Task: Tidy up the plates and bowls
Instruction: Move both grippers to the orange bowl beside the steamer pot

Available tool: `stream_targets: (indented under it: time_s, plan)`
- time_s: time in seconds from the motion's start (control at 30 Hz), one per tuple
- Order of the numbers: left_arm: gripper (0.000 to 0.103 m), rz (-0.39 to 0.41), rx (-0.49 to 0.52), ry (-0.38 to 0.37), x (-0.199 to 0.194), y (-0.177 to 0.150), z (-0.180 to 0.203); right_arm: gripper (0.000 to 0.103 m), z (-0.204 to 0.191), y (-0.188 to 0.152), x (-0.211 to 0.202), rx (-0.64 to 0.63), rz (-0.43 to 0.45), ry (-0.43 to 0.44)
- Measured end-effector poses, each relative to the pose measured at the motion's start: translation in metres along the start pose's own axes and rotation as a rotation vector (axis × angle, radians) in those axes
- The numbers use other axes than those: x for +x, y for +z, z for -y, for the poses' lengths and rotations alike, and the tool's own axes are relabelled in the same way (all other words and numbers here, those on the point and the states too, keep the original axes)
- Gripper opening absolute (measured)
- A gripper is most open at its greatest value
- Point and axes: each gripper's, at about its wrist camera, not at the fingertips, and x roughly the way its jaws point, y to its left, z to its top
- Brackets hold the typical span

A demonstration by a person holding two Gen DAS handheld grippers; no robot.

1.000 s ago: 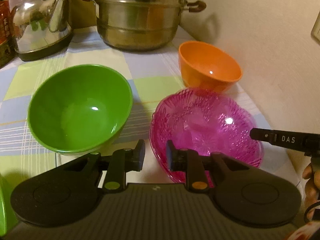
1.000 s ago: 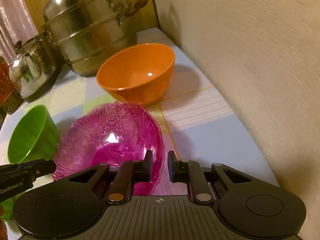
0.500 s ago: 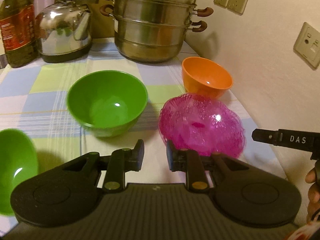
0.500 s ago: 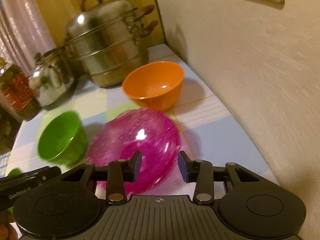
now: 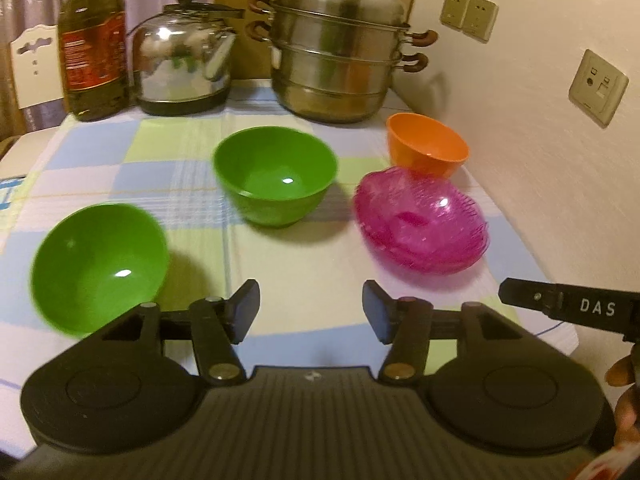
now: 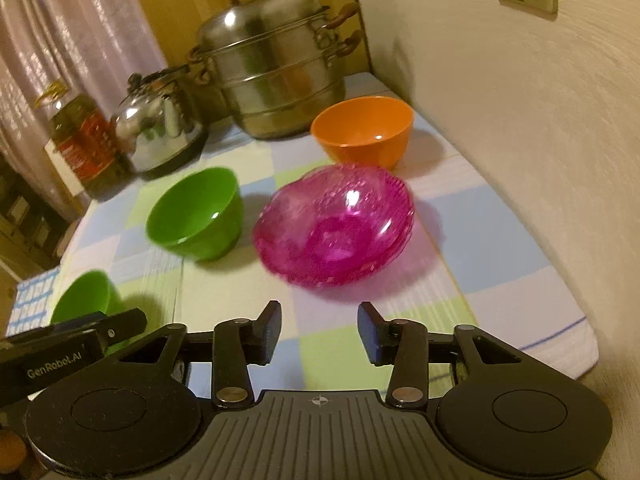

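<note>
Both grippers are held back above the near edge of the bench (image 5: 312, 264), and neither one has anything in it. The left gripper (image 5: 310, 312) has its jaws wide apart. The right gripper (image 6: 319, 330) is spread wide too, with only the checked cloth (image 6: 500, 240) showing in the gap.

The pink bowls (image 6: 336, 228) sit on the cloth near the wall, just in front of the orange bowl (image 6: 362, 130). Their edge shows a few rims, one inside another, so it looks like a small pile. It is too blurry to count how many are in it. That pile looks like the part of the job that is done.

The rest looks not yet done. There are two green bowls. The far green bowl (image 5: 275, 176) stands in the middle of the bench, beside the pink pile but not touching it. The near green bowl (image 5: 98, 266) sits well apart, close to the left gripper. The two look like a match, so I think one should go inside the other. There is one orange bowl, standing alone.

I see no flat plates anywhere.

At the back stand one big steel pot (image 5: 340, 56), one shiny kettle (image 5: 182, 64) and one oil bottle (image 5: 94, 48).
</note>
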Motion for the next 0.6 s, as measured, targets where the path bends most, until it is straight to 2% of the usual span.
stream_targets:
  time_s: [0.13, 0.6]
  plan:
    - [0.056, -0.01, -0.019, 0.03, -0.013, -0.014, -0.015, 0.052, -0.016, -0.014, -0.006, -0.024, -0.019, 0.016]
    - [0.056, -0.035, -0.057, 0.084, -0.035, -0.044, -0.047, 0.053, -0.054, -0.042, -0.008, -0.095, -0.077, 0.052]
